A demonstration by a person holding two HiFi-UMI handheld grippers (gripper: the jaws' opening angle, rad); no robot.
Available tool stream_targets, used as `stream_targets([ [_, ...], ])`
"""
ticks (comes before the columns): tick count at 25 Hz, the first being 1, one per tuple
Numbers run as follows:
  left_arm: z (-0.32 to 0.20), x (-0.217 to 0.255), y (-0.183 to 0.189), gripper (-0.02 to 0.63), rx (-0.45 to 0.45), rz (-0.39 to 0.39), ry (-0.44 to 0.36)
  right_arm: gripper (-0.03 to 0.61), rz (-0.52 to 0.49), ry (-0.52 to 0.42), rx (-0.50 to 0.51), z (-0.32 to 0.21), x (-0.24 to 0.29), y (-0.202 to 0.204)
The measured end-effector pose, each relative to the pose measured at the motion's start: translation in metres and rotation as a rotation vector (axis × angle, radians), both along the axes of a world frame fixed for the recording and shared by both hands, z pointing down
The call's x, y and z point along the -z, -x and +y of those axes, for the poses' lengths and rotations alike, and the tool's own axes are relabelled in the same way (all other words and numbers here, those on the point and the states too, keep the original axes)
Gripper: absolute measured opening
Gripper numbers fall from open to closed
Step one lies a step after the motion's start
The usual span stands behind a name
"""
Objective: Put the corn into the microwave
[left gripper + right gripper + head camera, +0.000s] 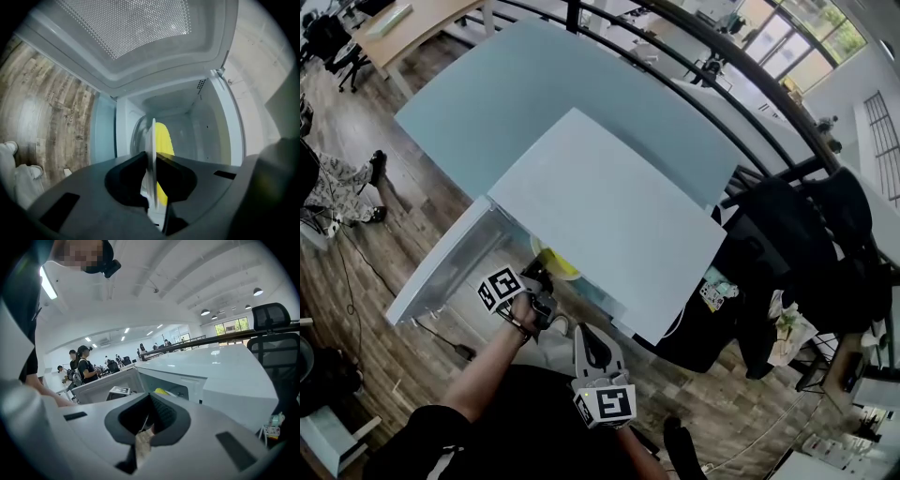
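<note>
The white microwave [609, 225] stands with its door [441, 267] swung open to the left. My left gripper [539, 277] is at the opening, shut on the rim of a white plate [555, 262] that carries the yellow corn. In the left gripper view the plate [151, 154] stands edge-on between the jaws of the left gripper [152, 187], with the corn [164, 140] on its right face and the cavity [192, 122] ahead. My right gripper [586, 339] hangs back below, shut and empty. The right gripper [146, 420] looks at the microwave [187, 380] and the corn [161, 391].
The microwave sits on a pale table [534, 94]. A black office chair [787, 244] with dark clothing stands at the right. A seated person's legs [337, 187] are at the far left on the wood floor. Several people [84, 364] stand far off.
</note>
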State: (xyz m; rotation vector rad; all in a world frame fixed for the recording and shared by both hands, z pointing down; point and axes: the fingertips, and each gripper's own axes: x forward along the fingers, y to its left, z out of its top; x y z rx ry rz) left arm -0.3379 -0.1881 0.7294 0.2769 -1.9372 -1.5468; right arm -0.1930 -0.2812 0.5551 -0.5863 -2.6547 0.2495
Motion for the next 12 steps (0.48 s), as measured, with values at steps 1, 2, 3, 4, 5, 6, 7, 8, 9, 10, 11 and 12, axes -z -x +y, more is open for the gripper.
stream_targets([
  [1, -0.001, -0.001, 0.002, 0.037, 0.004, 0.0, 0.001, 0.008, 0.0, 0.001, -0.001, 0.0, -0.001, 0.0],
  [2, -0.001, -0.003, 0.003, 0.037, 0.008, 0.001, 0.002, 0.008, 0.0, 0.001, -0.002, -0.001, -0.001, 0.0],
  [3, -0.002, -0.004, 0.005, 0.037, 0.011, 0.002, 0.005, 0.008, 0.001, 0.001, -0.002, -0.002, -0.002, 0.0],
  [4, -0.002, -0.006, 0.006, 0.037, 0.013, 0.004, 0.01, 0.008, 0.002, 0.001, -0.002, -0.002, -0.003, 0.0],
  [5, -0.002, -0.008, 0.006, 0.037, 0.014, 0.006, 0.019, 0.008, 0.004, 0.0, -0.002, -0.002, -0.004, 0.001],
  [6, -0.002, -0.009, 0.007, 0.037, 0.014, 0.007, 0.029, 0.008, 0.007, -0.001, -0.002, -0.002, -0.004, 0.001],
  [7, -0.003, -0.011, 0.008, 0.038, 0.013, 0.009, 0.038, 0.008, 0.009, -0.001, -0.002, -0.003, -0.005, 0.002],
  [8, -0.003, -0.012, 0.009, 0.038, 0.013, 0.01, 0.046, 0.008, 0.011, -0.001, -0.001, -0.003, -0.005, 0.003],
  [9, -0.003, -0.012, 0.01, 0.039, 0.014, 0.012, 0.051, 0.008, 0.012, -0.001, 0.0, -0.003, -0.005, 0.004],
  [10, -0.003, -0.013, 0.011, 0.04, 0.016, 0.015, 0.054, 0.008, 0.014, -0.001, 0.001, -0.003, -0.006, 0.005],
  [11, -0.003, -0.014, 0.012, 0.04, 0.02, 0.017, 0.056, 0.008, 0.014, 0.0, 0.002, -0.003, -0.006, 0.006],
  [12, -0.003, -0.015, 0.013, 0.04, 0.024, 0.017, 0.057, 0.008, 0.015, 0.001, 0.004, -0.003, -0.006, 0.006],
])
